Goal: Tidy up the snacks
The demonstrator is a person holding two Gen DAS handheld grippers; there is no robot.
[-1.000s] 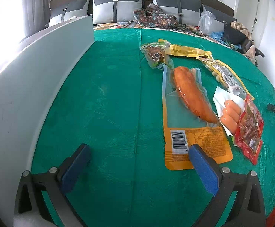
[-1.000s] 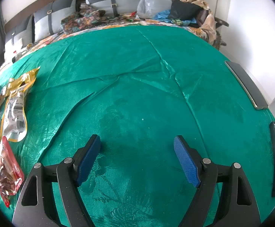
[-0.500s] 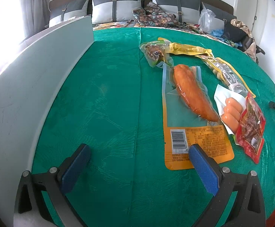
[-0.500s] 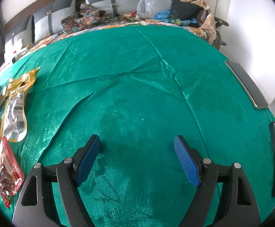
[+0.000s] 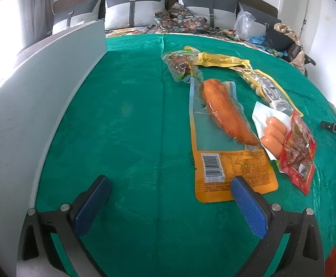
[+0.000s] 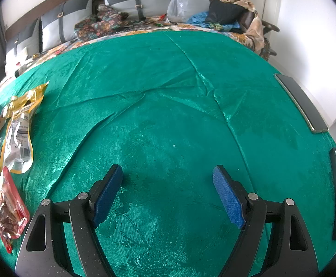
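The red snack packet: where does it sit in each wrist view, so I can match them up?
Left wrist view: the red packet lies right of centre, beside the small sausages.
Right wrist view: the same packet sits at the far left edge, low in the frame.
Shared landmark: the yellow-edged pouch lies just beyond it on the green cloth in both.

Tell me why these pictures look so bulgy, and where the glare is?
Left wrist view: fisheye bends the green cloth into a dome; window light blows out the upper left; the orange sausage packet shines. Right wrist view: same bulge, sheen along cloth creases, soft shadow under the open tool.
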